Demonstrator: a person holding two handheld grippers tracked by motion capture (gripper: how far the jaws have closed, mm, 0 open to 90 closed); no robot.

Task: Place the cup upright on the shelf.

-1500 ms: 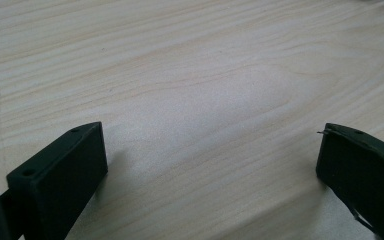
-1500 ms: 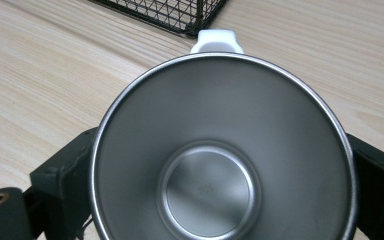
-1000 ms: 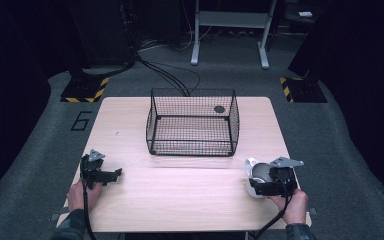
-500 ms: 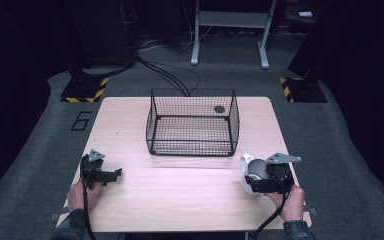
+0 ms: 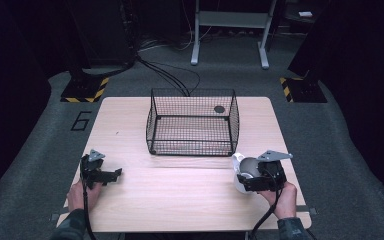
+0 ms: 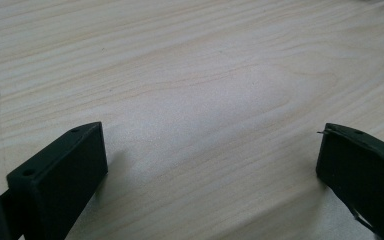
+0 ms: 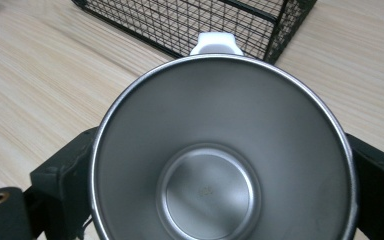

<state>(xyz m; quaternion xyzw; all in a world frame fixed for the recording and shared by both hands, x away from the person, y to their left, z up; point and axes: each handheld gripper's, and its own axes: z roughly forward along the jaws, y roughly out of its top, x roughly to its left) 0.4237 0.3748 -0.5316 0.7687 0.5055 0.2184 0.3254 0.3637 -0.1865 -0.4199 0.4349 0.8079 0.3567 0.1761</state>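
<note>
While the left tongs (image 5: 111,175) rest where they were a second ago, near the front-left corner of the surface (image 5: 180,200), the right tongs (image 5: 245,181) have moved inward and forward, from the right edge toward the wire basket (image 5: 192,122). The mug (image 5: 243,170) has travelled with them: earlier it sat further right and further from the basket, and now it lies just off the basket's front-right corner, close to it but apart.

Right tongs: clamped on the mug, one black jaw on each side of its wall. In the right gripper view the mug (image 7: 222,155) presents its steel interior and round base directly to the camera, with the white handle (image 7: 216,44) at the far rim, pointing toward the basket (image 7: 195,22). The right hand (image 5: 281,197) comes in from the front edge, its forearm angled slightly inward, the grey plate (image 5: 271,156) on top and the cable (image 5: 267,215) trailing back along the wrist.

Left tongs: released, jaws spread wide with bare wood grain between them in the left gripper view (image 6: 210,165). The left hand (image 5: 82,192) holds them low, just above or on the surface; contact cannot be determined. The jaws point right, toward the middle of the surface.

A small dark disc (image 5: 219,109) lies in the basket's rear-right area.
</note>
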